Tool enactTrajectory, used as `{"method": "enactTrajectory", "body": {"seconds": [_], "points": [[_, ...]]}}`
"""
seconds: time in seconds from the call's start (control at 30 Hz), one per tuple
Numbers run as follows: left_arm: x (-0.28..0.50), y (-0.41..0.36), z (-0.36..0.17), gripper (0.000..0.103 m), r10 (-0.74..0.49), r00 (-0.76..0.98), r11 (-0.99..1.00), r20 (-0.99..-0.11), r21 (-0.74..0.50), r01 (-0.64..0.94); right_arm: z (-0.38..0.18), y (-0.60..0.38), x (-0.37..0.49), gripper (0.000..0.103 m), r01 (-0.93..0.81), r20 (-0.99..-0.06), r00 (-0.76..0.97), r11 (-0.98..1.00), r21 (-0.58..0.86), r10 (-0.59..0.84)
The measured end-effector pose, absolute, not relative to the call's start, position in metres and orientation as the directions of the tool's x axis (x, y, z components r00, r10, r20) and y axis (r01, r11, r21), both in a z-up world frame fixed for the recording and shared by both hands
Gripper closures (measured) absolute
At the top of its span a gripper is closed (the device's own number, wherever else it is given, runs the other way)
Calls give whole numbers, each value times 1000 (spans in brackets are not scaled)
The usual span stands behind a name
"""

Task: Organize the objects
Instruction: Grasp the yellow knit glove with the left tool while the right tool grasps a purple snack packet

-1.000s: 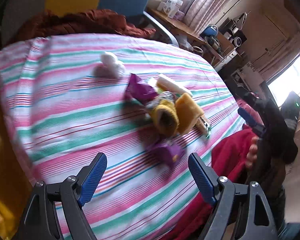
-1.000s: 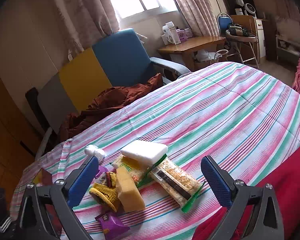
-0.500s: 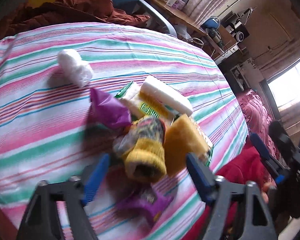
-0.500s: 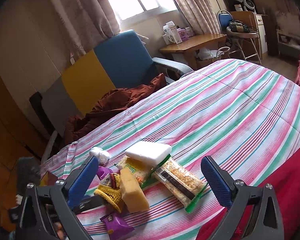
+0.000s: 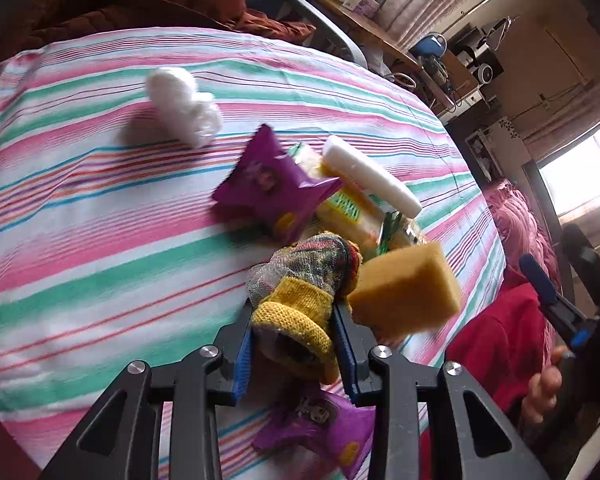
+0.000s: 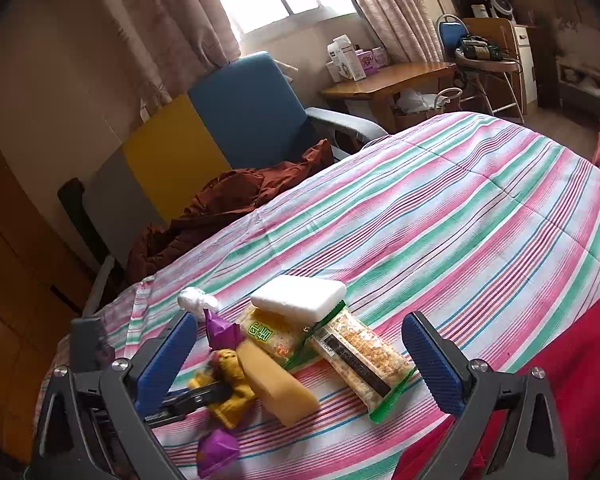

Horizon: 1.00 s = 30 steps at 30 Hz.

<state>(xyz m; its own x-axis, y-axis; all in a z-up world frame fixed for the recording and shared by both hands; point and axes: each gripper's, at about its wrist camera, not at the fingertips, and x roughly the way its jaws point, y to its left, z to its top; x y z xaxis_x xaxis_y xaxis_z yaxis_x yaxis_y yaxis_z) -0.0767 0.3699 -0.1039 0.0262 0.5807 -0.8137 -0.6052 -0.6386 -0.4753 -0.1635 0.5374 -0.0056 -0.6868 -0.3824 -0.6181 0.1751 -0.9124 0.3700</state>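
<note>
Pinching a knitted yellow glove (image 5: 300,304), left tongs (image 5: 296,344) clamp; right tongs (image 6: 300,360) gape empty.

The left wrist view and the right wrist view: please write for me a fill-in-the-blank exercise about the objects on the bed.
1. The left gripper is shut on the yellow-cuffed ____.
2. The white sponge lies on top of a snack ____.
3. The right gripper is ____ and holds nothing.
4. The yellow sponge is on the ____ side of the left gripper.

Missing words: glove; packet; open; right
</note>
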Motion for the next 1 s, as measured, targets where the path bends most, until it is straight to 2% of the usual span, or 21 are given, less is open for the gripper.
{"method": "enactTrajectory", "body": {"seconds": [0.2, 0.33, 0.4, 0.53, 0.63, 0.8, 1.0], "points": [[-75, 331, -92, 68, 605, -17, -658, -796, -488, -574, -6, 530, -162, 0, 196, -637, -675, -922, 333, -373], [-79, 314, -83, 68, 612, -57, -676, -789, -484, -556, -8, 508, -157, 0, 345, -666, -566, -873, 344, -486], [-79, 304, -77, 68, 622, -76, -680, -780, -489, -547, -17, 483, -150, 0, 436, -725, -458, -841, 321, -515], [-75, 288, -65, 68, 641, -108, -677, -760, -495, -545, -41, 434, -125, 0, 559, -834, -312, -798, 226, -455], [-70, 277, -58, 68, 652, -125, -675, -748, -497, -545, -57, 415, -115, 0, 572, -864, -268, -792, 214, -426], [-65, 251, -52, 68, 665, -129, -672, -735, -515, -532, -64, 394, -106, 1, 629, -892, -276, -769, 114, -358], [-55, 227, -44, 68, 679, -141, -667, -721, -525, -528, -68, 371, -89, 3, 851, -939, -277, -506, -141, -204]]}}
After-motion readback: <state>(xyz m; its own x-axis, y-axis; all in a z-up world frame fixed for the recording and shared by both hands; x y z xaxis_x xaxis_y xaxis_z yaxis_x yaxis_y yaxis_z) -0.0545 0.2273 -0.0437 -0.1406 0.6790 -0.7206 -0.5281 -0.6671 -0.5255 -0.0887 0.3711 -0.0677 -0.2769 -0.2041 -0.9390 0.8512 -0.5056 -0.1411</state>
